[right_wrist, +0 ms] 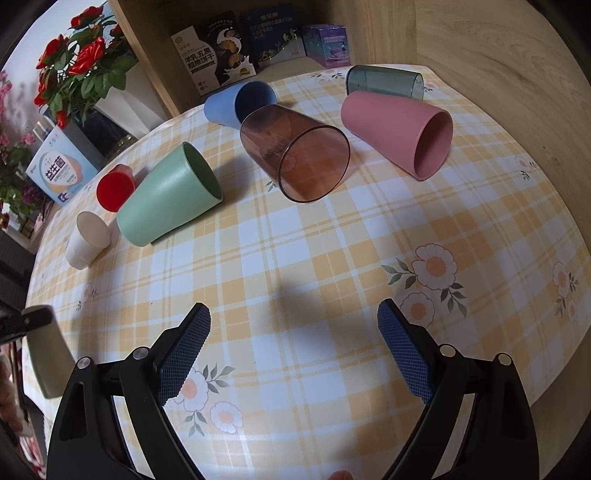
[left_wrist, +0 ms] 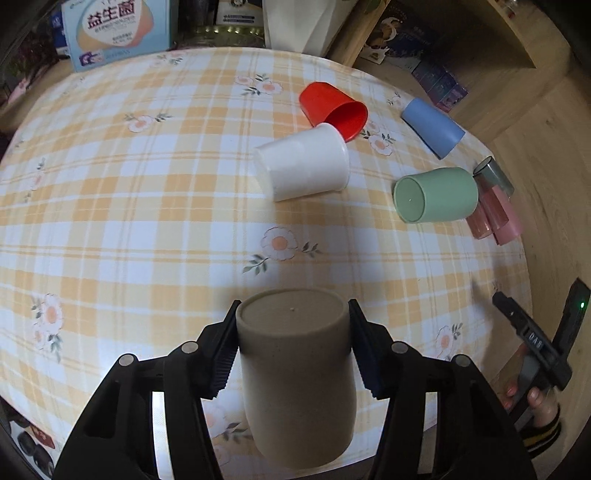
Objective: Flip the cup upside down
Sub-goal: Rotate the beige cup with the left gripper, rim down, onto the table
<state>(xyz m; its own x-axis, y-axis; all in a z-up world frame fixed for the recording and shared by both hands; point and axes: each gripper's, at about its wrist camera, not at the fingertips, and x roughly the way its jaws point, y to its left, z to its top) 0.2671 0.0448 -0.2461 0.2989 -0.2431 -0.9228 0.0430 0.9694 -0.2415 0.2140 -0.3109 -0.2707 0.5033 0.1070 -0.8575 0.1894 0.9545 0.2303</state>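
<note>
My left gripper (left_wrist: 293, 339) is shut on a beige cup (left_wrist: 295, 376), its closed base facing away from the camera, over the near edge of the checked tablecloth (left_wrist: 147, 221). The same cup shows at the left edge of the right wrist view (right_wrist: 46, 354). My right gripper (right_wrist: 293, 332) is open and empty above the cloth. Several cups lie on their sides: white (left_wrist: 304, 166), red (left_wrist: 332, 109), blue (left_wrist: 432, 127), green (left_wrist: 436, 195), clear brown (right_wrist: 295, 151), pink (right_wrist: 399, 133) and clear grey (right_wrist: 384, 83).
Boxes (left_wrist: 118, 29) stand at the table's far edge. A wooden shelf with boxes (right_wrist: 221, 55) and red flowers (right_wrist: 81, 62) stand behind the table. The right hand and gripper show at the right of the left wrist view (left_wrist: 535, 350).
</note>
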